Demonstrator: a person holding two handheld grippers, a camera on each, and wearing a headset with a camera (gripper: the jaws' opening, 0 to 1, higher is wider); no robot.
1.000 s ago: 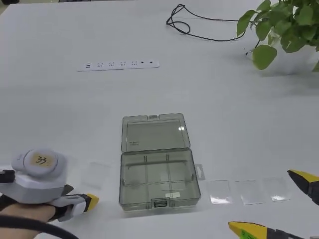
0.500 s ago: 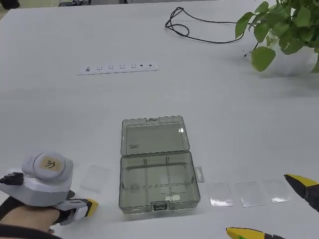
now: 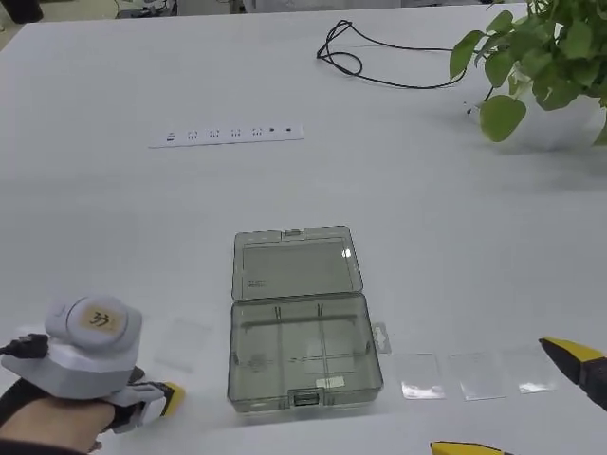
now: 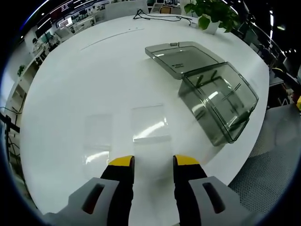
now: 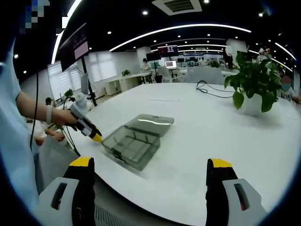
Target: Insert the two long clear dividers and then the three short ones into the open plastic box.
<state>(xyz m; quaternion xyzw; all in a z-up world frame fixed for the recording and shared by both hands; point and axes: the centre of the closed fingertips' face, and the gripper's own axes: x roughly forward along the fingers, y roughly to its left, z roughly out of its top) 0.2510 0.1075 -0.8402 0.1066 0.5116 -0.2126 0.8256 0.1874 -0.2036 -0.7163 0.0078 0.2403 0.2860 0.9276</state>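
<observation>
The open grey-clear box (image 3: pixel 303 353) lies in the middle of the table, its lid (image 3: pixel 297 263) folded back. Faint lines cross its inside. To its right, three short clear dividers (image 3: pixel 477 374) lie in a row. Left of the box lie two clear dividers (image 4: pixel 149 123), (image 4: pixel 98 139), just ahead of my left gripper (image 4: pixel 154 162), which is open and holds nothing. One of them shows faintly in the head view as a divider (image 3: pixel 185 339). My right gripper (image 5: pixel 150 164) is wide open near the table's front right, close to the short dividers.
A white power strip (image 3: pixel 226 135) lies farther back. A black cable (image 3: pixel 356 57) and a potted plant (image 3: pixel 541 57) sit at the far right. The table's front edge (image 4: pixel 221 162) runs close by the box.
The head camera has tilted a little, so everything sits lower in the picture. Both grippers keep about the same places.
</observation>
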